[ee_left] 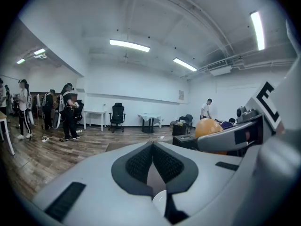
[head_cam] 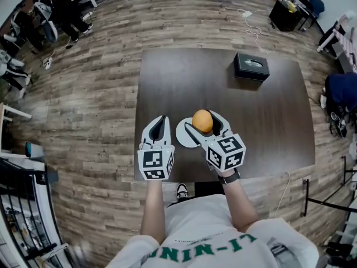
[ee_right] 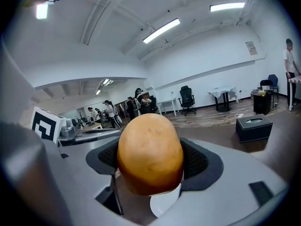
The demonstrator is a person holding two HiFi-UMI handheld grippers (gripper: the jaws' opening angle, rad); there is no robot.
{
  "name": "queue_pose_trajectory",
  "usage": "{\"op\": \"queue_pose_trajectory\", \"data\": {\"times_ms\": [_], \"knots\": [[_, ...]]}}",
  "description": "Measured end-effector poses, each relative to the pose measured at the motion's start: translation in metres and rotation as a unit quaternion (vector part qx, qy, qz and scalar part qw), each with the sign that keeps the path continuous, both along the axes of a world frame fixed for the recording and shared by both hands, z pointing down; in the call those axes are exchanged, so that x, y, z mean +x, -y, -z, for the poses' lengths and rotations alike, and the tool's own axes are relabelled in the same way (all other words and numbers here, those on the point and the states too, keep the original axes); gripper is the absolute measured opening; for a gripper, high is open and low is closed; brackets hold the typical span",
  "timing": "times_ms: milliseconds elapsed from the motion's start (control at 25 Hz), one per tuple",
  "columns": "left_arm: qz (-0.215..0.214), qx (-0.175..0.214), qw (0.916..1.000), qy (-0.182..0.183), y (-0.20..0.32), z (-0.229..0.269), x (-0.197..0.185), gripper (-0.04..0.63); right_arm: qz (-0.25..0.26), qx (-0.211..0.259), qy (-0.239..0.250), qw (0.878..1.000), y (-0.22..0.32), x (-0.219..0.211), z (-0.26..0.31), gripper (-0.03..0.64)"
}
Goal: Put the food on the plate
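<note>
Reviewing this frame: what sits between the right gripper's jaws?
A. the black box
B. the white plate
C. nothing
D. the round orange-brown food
D: the right gripper view shows the food clamped between the jaws of the right gripper, with the plate below it.

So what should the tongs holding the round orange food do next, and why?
Probably lower the right tongs a little, so the food comes to rest on the white plate. The food is clamped between them and seems to hang just over the plate, not yet set down.
</note>
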State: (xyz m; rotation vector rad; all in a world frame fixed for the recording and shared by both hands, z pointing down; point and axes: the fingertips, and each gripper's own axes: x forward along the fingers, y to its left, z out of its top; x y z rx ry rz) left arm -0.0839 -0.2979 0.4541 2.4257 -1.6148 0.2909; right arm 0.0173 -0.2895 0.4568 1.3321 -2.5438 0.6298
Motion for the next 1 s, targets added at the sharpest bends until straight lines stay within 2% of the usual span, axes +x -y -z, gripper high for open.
{"op": "queue_pose_trajectory", "data": {"times_ms": [560,1000], "knots": [[0.006,-0.067,0.9977,-0.014,0.033,-0.08,0.001,0.011,0.011,-0.093,-0.033,0.995,0.038,0.0,-0.095,0.376],[0.025,-0.118,0.9925,-0.016,0.035,-0.138,-0.005,0.011,0.016,-0.141,-0.09,0.986,0.043,0.004,-0.166,0.376]]}}
